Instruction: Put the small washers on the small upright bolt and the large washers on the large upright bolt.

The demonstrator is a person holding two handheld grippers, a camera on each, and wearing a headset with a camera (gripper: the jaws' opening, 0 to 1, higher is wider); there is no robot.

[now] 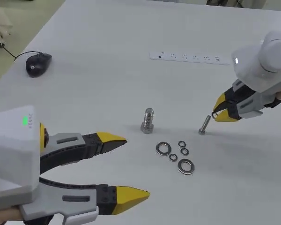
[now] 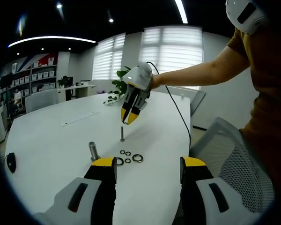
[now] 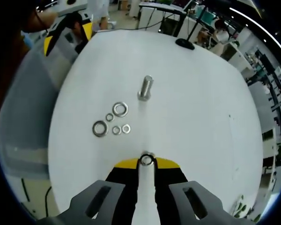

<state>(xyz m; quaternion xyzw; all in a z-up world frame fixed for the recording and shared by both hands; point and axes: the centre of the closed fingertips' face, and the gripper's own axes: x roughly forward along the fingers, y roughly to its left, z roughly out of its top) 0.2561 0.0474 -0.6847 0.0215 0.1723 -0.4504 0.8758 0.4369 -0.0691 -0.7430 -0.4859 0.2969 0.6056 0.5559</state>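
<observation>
Five shiny washers [image 1: 158, 149] lie flat, two large, three small.

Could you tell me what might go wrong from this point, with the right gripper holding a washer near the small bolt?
1. The right gripper pinches the small washer only at its very tips, so it may slip out before it is over the small bolt.
2. That slim bolt stands free on its head; a nudge from the tips could topple it toward the loose washers.
</observation>
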